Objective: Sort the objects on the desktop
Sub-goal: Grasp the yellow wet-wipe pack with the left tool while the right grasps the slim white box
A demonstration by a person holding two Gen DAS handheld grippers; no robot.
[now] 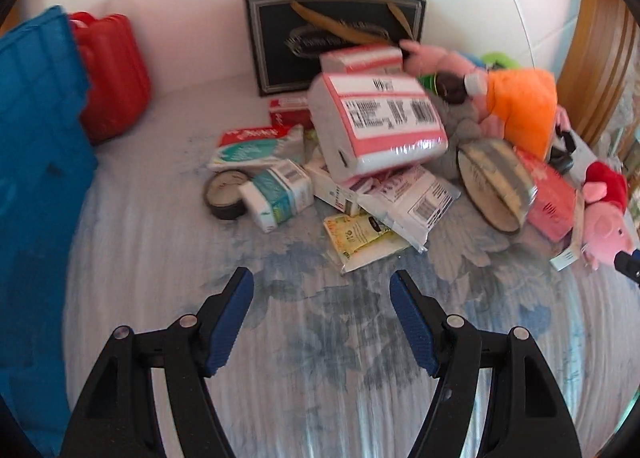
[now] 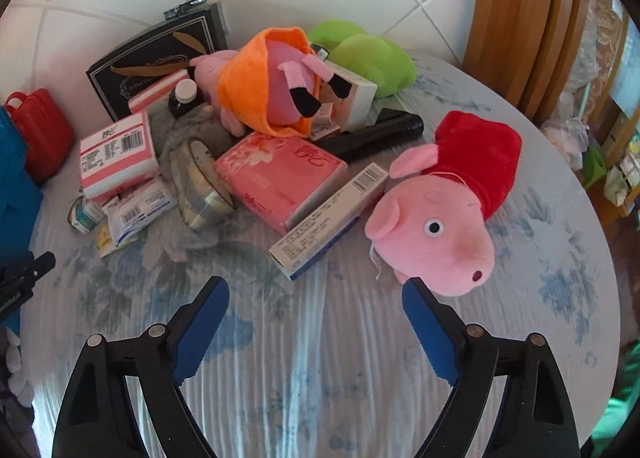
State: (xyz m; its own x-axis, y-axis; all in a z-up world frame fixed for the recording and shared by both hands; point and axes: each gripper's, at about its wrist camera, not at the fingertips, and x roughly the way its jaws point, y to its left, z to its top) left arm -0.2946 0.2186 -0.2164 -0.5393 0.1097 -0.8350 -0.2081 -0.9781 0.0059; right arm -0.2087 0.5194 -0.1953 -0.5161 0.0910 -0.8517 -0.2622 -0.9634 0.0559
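A jumble of household goods waits to be sorted on a round desk under a pale blue floral cloth, the heap crowded toward the far edge by the white tiled wall. The left gripper hangs above bare cloth at the near edge, jaws apart and empty, facing a pink-and-white wrapped tissue pack on top of smaller packets, with a dark roll of tape at the heap's left fringe. A blue plastic crate and a red ribbed plastic case stand at the left edge. The right gripper, jaws also wide and holding nothing, points at a pink plush pig in a red dress lying near the right edge, its snout just beside one fingertip; a long white carton and a pink soft tissue pack lie next to it. Nothing appears lifted yet, so this reads as the approach to a first pick; the next move probably calls for centring one pair of jaws over a single item, likely the pig, before closing.
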